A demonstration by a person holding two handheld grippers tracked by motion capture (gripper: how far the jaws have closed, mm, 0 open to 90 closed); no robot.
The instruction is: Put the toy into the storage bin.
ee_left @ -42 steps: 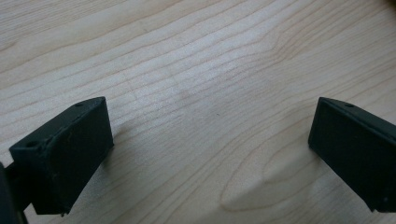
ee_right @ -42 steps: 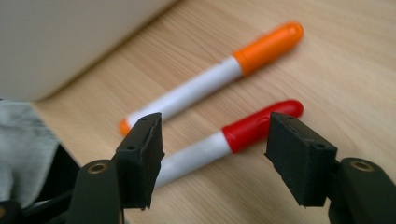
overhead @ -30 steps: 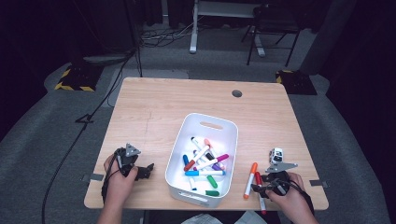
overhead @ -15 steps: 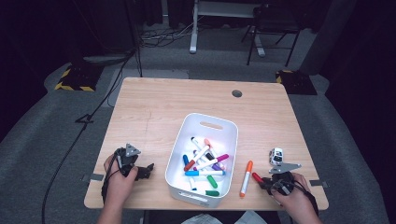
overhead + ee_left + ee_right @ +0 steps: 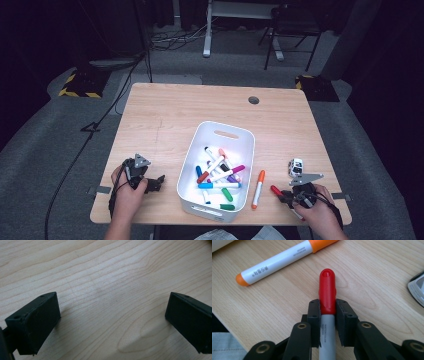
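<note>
White bin [image 5: 235,134] mid-table w/ assorted markers. Orange marker [image 5: 258,188] just beside its right wall. Right gripper [image 5: 285,196] clamps red marker [image 5: 276,191] nr front edge; left gripper [image 5: 156,183] rests left of bin.

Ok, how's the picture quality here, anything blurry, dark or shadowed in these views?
High view: table evenly lit, surroundings dark, picture soft. Left gripper view: wood grain sharp, the near black claw tips slightly blurred, soft shadow beside the left one. Right gripper view: a glare spot on the red marker cap; orange marker clear.

Dark studio-like lab: lone desk [image 5: 165,115], floor cables [image 5: 180,40], hazard-taped base [image 5: 77,85].
</note>
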